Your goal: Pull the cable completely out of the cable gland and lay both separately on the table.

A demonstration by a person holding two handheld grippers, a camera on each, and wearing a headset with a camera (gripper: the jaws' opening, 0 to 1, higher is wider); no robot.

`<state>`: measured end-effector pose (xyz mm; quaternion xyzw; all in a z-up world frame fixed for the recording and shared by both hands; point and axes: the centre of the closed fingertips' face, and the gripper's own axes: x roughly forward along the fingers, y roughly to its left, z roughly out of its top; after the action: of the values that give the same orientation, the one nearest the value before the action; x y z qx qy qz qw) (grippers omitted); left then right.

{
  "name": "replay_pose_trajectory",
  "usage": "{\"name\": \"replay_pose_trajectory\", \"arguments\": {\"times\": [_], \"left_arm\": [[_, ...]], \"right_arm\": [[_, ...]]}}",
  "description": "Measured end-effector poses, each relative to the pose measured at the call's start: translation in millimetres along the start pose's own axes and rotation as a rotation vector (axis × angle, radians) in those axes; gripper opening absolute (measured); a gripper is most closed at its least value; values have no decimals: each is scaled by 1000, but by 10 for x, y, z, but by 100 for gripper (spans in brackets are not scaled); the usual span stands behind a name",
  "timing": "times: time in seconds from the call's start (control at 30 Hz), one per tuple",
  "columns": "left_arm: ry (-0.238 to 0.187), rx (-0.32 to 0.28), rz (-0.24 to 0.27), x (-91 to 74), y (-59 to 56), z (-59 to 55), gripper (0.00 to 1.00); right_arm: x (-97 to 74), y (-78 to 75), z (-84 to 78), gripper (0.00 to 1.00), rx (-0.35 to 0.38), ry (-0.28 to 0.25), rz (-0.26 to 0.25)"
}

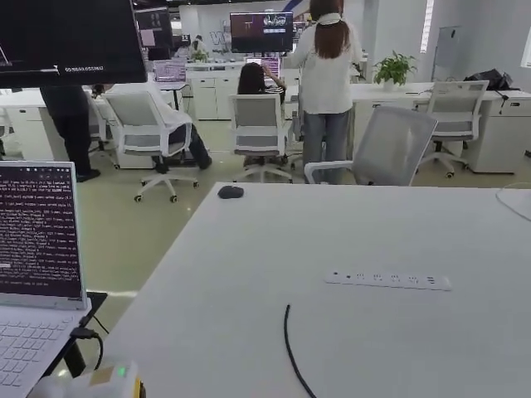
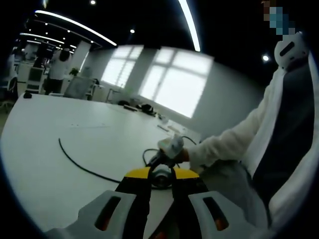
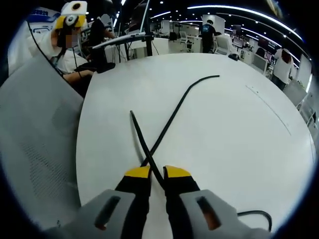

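left gripper (image 2: 160, 173) clamped on the round grey cable gland (image 2: 160, 182). right gripper (image 3: 157, 174) pinched tight on the black cable (image 3: 172, 119), crossed over itself in an x just ahead of the jaws, the rest lying loose on the white table (image 1: 373, 232).

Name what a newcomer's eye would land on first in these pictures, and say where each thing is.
The black cable snaking over the white table, pinched in the right tool, strikes first. Then the round grey cable gland held in the left tool, and the lit laptop at the head view's left edge.
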<state>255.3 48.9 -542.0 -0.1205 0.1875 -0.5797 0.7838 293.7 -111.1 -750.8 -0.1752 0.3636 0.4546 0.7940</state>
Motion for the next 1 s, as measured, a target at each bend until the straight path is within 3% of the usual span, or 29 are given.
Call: {"name": "replay_pose_trajectory", "arguments": {"times": [0.23, 0.47, 0.57, 0.7, 0.87, 1.0], "left_arm": [[17, -4, -6, 44, -4, -28, 17], [27, -9, -14, 109, -18, -55, 17], [28, -9, -13, 131, -5, -44, 17], [36, -6, -4, 181, 56, -50, 17], [61, 5, 1, 260, 137, -82, 17], [78, 2, 19, 346, 268, -126, 17]], "right_arm": [[29, 19, -65, 10, 40, 12, 7], [23, -25, -49, 14, 87, -13, -14], [-11, -60, -6, 10, 92, -32, -28], [-93, -94, 80, 13, 108, -77, -32], [-177, -108, 127, 16, 102, -93, -40], [-272, -123, 181, 17, 94, -114, -56]]}}
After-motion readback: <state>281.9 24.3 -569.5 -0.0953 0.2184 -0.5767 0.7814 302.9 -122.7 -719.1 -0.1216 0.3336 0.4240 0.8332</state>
